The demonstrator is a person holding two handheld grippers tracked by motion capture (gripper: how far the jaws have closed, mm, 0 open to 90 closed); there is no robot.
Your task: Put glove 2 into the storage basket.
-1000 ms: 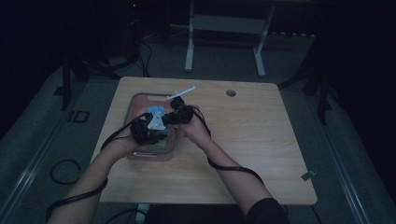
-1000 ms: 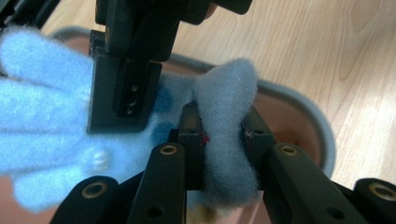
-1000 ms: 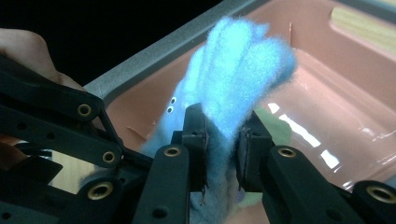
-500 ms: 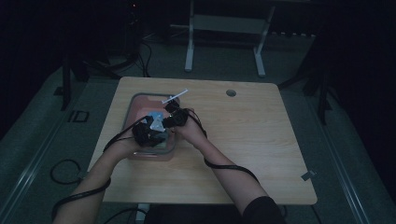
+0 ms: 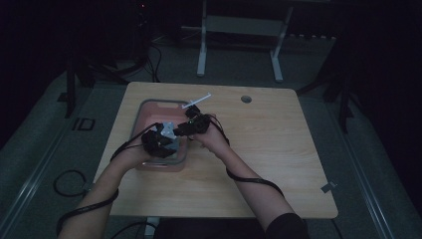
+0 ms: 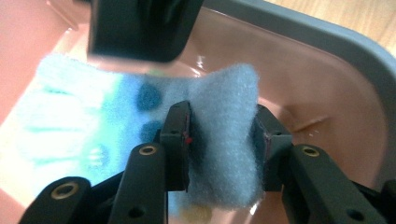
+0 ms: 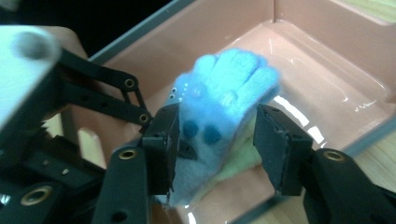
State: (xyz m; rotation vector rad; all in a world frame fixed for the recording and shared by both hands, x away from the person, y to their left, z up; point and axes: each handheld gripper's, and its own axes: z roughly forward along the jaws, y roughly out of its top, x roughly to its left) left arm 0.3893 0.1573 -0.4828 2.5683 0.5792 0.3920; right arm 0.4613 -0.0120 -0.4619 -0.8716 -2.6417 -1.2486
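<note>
I have the wooden table (image 5: 278, 164) under me with the pink tray (image 5: 142, 110) at its left half, and both hands meet over that tray. A white stick-like thing (image 5: 196, 101) lies on the table just past the tray's far right corner, and a small dark round mark (image 5: 246, 98) sits farther right, both well apart from the work. The light blue glove (image 7: 219, 93) hangs inside the tray, above its floor, its long axis running from the cuff at my left gripper (image 6: 224, 135) out to the fingertips, which point away from that gripper. The left gripper's jaws have just been opening a little, yet its pads still pinch the cuff end between them. The right gripper (image 7: 215, 140) comes in across the glove's middle; its jaws have just been opening, the left pad touching the fabric, the right one standing clear, so I judge it released. The tray's walls close in on every side, and each gripper crowds the other, so any regrasp must slide along the glove toward its fingers.
</note>
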